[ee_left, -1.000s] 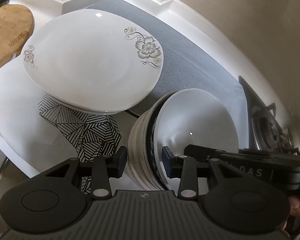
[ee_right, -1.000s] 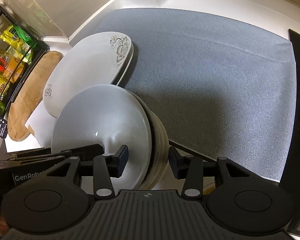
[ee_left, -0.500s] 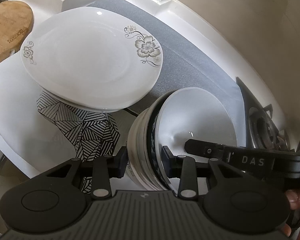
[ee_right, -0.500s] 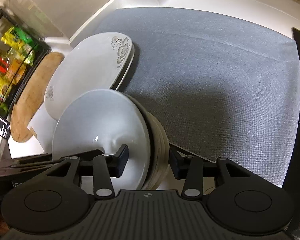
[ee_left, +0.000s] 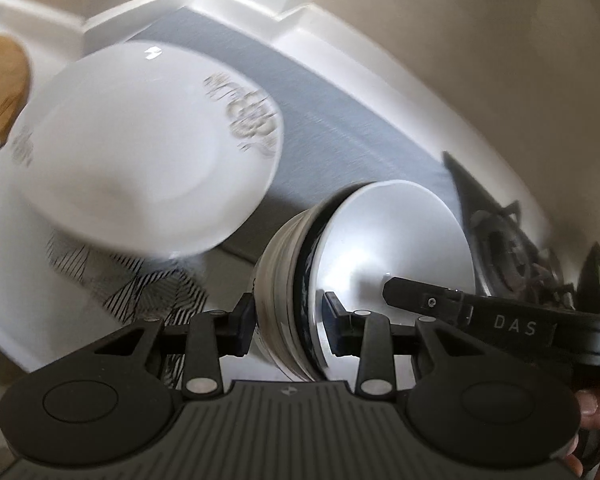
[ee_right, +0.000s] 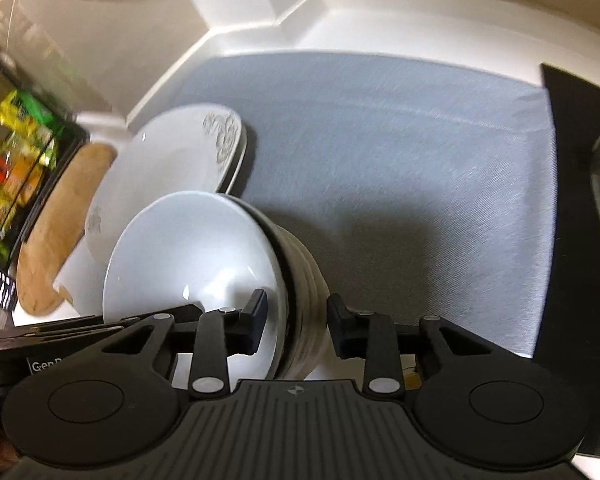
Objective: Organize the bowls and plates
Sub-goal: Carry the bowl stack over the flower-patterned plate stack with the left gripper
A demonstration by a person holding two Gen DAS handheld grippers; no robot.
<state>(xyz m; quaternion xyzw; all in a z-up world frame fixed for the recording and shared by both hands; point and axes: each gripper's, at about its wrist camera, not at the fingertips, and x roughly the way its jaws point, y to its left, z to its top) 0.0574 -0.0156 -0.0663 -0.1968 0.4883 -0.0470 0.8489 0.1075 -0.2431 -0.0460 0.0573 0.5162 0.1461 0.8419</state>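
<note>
Both grippers pinch the rim of the stacked bowls [ee_left: 380, 264], one from each side: left gripper [ee_left: 287, 326], right gripper [ee_right: 296, 324]. Beyond the bowls lie flowered plates [ee_right: 172, 172] at the edge of a grey mat [ee_right: 400, 168], with a wooden board [ee_right: 56, 232] at their far left.

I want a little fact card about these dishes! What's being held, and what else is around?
held: stack of bowls, white one on top, gripped at the rim from two sides
left gripper: jaws on the stack's rim
right gripper: jaws on the opposite rim
plates: flowered plates, stacked, beside the bowls
mat: grey mat
also nearby: wooden board, gas stove
picture: blurry from motion
</note>
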